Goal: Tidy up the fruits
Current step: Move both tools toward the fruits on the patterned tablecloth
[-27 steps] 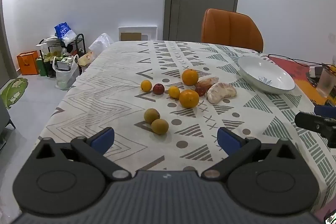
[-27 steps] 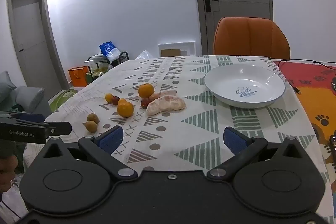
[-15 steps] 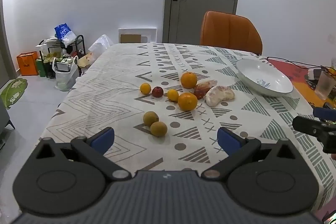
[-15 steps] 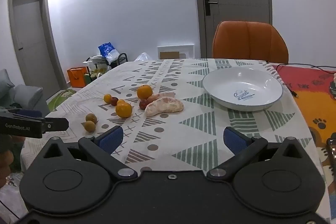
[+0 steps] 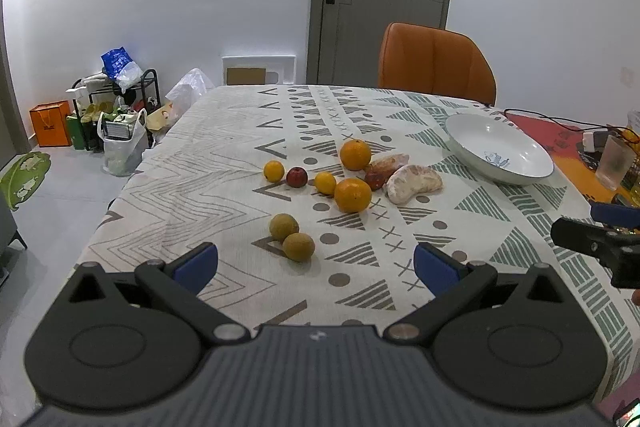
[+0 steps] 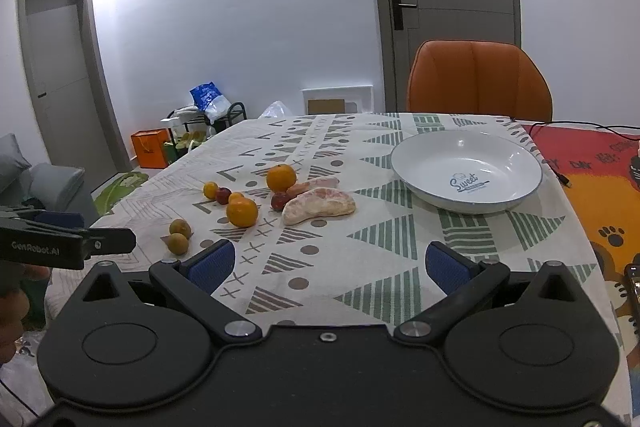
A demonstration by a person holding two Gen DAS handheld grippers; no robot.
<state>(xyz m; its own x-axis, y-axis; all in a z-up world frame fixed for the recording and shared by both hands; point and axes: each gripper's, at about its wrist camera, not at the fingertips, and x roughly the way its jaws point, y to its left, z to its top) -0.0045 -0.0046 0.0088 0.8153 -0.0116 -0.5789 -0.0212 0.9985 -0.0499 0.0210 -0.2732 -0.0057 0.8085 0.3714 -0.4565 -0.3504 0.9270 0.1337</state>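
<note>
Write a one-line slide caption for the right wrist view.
Open right gripper faces loose fruit on a patterned tablecloth, beside an empty white bowl.

Patterned tablecloth point(image 5: 224, 163) over the table, fruit at mid-cloth

A white bowl point(image 6: 466, 171) stands empty toward the far right; left of it lie two peeled pomelo pieces point(image 6: 319, 206), two oranges point(image 5: 353, 195), two small yellow citrus point(image 5: 274, 171), two dark red fruits point(image 5: 297, 177) and, nearer, two touching brown round fruits point(image 5: 298, 247); a cable point(image 6: 560, 125) crosses a red-orange mat point(image 6: 592, 163)
</note>
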